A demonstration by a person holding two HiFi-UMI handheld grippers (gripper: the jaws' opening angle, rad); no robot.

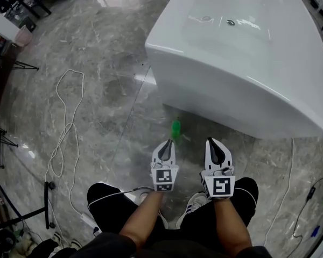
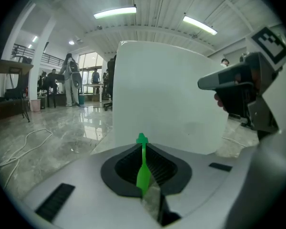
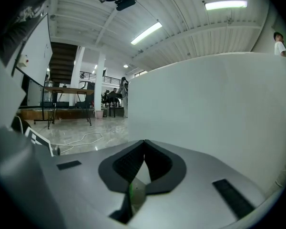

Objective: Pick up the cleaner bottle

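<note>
Green-topped cleaner bottle (image 1: 175, 129) down on the marble floor (image 1: 97, 106), close to the foot of the big white tub (image 1: 290, 90).

The left gripper (image 1: 168, 142) points pretty much straight at it from just short, not touching. In the left gripper view the green top pokes up right over the tips. Its fingers (image 2: 126, 168) are squeezed together with nothing in them. The right gripper (image 1: 211, 141) sits just beside it, fingers (image 3: 157, 166) closed and empty too. A white cable (image 1: 64, 122) loops across the floor off to the left.
</note>
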